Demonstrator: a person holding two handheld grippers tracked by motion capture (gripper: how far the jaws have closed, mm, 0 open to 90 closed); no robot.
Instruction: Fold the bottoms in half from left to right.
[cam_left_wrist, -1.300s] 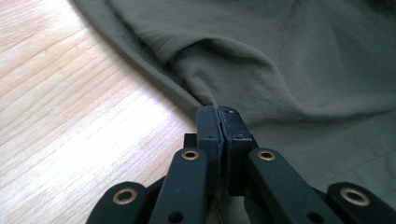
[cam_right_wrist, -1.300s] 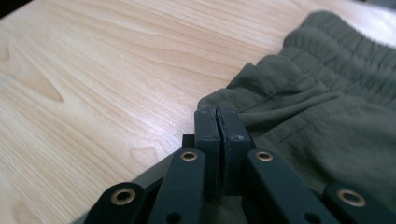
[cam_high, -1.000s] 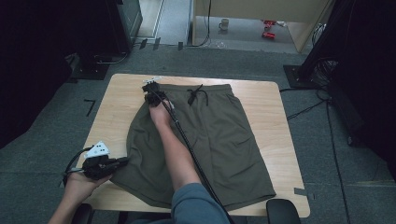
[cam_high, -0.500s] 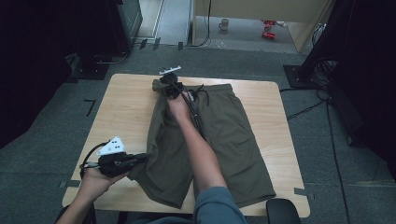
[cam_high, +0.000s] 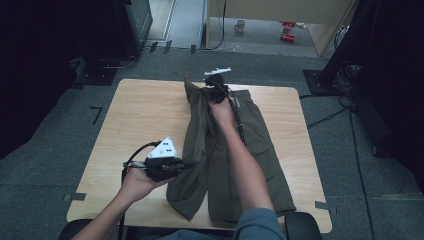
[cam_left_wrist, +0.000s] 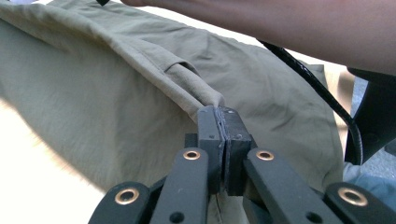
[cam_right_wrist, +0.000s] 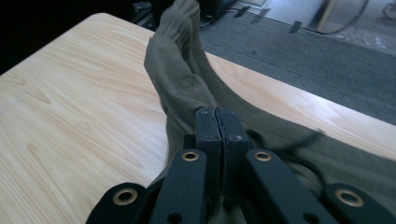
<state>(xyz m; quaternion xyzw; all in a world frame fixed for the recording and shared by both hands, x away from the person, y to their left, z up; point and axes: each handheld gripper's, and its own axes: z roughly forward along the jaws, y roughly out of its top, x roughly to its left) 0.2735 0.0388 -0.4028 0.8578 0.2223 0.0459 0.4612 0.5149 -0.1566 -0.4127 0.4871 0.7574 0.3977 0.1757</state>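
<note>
- Olive shorts (cam_high: 225, 155) lie mid-table (cam_high: 140, 120), left half lifted; no legible label on them.
- Left gripper (cam_high: 187, 163) clamped tight on leg hem.
- Right gripper (cam_high: 212, 82) pinched onto waistband at far edge.
- Bare wood at left.

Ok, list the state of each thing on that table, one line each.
shorts: left half lifted and folding over the right half, partly bunched.
left gripper: jaws shut on the shorts' hem.
right gripper: jaws shut on the shorts' waistband.
table: bare wood to the left of the shorts.
</note>
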